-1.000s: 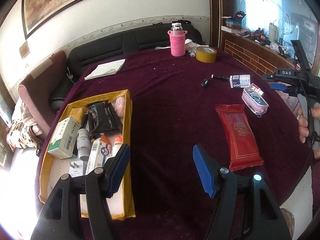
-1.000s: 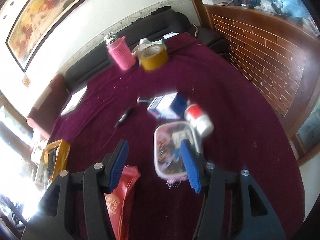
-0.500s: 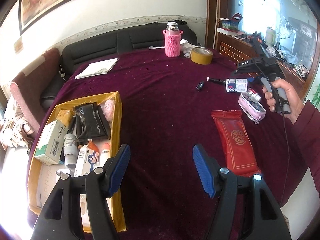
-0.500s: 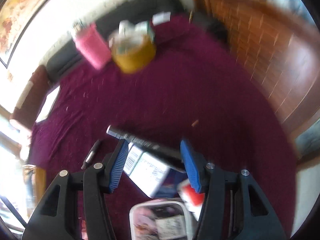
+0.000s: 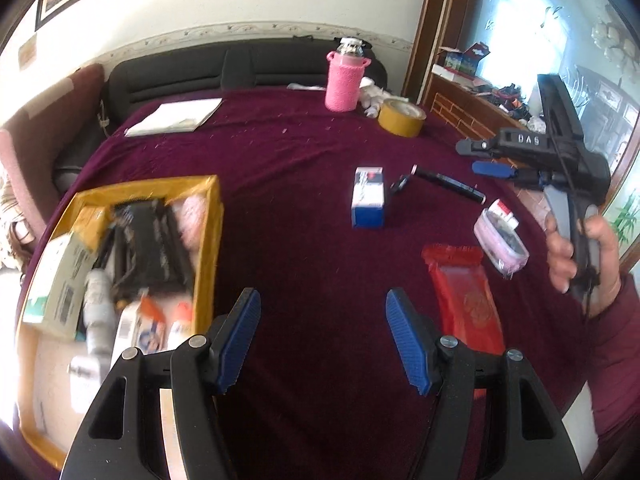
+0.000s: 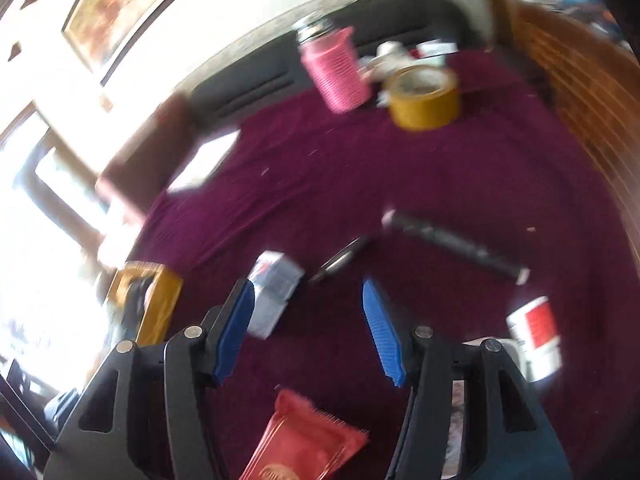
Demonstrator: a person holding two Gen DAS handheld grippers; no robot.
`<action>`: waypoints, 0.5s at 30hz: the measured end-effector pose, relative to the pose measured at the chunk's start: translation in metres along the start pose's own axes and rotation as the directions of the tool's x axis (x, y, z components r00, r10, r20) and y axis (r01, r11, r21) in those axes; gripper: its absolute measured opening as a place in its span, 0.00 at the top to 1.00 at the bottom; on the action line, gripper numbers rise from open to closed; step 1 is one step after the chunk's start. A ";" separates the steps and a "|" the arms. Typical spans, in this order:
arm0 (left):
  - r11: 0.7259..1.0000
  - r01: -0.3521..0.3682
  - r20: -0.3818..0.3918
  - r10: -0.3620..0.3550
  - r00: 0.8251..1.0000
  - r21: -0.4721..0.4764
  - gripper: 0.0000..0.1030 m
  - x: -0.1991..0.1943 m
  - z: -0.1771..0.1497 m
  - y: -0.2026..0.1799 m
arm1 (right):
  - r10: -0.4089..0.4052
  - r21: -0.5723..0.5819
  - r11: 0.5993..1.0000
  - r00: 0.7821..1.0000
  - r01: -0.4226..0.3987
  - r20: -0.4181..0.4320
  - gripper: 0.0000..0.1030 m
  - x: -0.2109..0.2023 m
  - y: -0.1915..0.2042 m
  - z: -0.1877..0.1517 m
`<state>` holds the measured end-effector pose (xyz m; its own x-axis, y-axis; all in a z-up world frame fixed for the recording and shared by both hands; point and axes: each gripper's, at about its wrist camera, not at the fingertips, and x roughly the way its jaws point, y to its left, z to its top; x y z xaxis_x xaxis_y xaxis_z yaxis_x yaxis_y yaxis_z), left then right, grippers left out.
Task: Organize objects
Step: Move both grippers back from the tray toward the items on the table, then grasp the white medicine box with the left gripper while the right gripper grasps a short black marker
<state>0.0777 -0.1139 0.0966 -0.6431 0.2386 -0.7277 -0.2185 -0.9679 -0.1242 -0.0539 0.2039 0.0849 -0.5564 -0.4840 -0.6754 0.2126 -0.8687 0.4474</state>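
My left gripper (image 5: 320, 304) hangs open over bare maroon cloth, nothing between its blue pads. Left of it, a yellow tray (image 5: 208, 240) holds boxes, small bottles and a black pouch. A red packet (image 5: 466, 296) lies to its right, beside a pink-lidded clear container (image 5: 500, 244). A white-and-blue box (image 5: 368, 196), a black pen (image 5: 448, 182) and a small white-and-red bottle (image 5: 504, 210) lie farther out. A person's hand (image 5: 576, 248) holds my right gripper (image 5: 476, 160) above the pen. In the blurred right wrist view the right gripper (image 6: 306, 292) is open and empty, the box (image 6: 276, 288) just past its left finger.
At the far side stand a pink-sleeved bottle (image 5: 346, 80), a roll of yellow tape (image 5: 400, 117) and a white notepad (image 5: 176, 118). A dark sofa lines the back of the table. A brick-faced counter (image 5: 460, 112) runs along the right.
The white-and-blue box now lies left of the black pen instead of right of it. My right gripper swung left across these items. My left gripper shifted slightly; its jaws stayed as wide.
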 end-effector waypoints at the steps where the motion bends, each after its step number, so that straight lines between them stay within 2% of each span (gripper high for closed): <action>1: 1.000 -0.005 0.001 0.005 1.000 0.003 0.43 0.007 0.009 -0.003 | -0.008 0.039 0.999 0.999 0.006 0.039 0.46 -0.004 -0.009 -0.001; 4: 1.000 0.016 -0.022 -0.016 1.000 0.014 0.43 0.036 0.035 -0.016 | -0.015 0.119 0.993 0.992 0.000 0.122 0.46 -0.012 -0.029 -0.004; 7: 0.997 -0.008 -0.072 0.013 0.997 0.073 0.43 0.076 0.057 -0.036 | -0.009 0.153 0.988 0.985 -0.019 0.175 0.46 -0.009 -0.045 0.004; 12: 0.972 -0.062 -0.131 0.094 0.987 0.228 0.43 0.136 0.067 -0.072 | 0.027 0.176 0.983 0.982 -0.060 0.186 0.46 -0.006 -0.060 0.018; 15: 0.967 -0.077 -0.152 0.116 0.982 0.241 0.43 0.163 0.073 -0.080 | 0.053 0.169 0.982 0.983 -0.083 0.175 0.46 -0.002 -0.063 0.020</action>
<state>-0.0630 0.0083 0.0375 -0.5451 0.1103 -0.8311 -0.3391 -0.9356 0.0982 -0.0822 0.2617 0.0691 -0.6762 -0.5032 -0.5380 0.1193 -0.7955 0.5941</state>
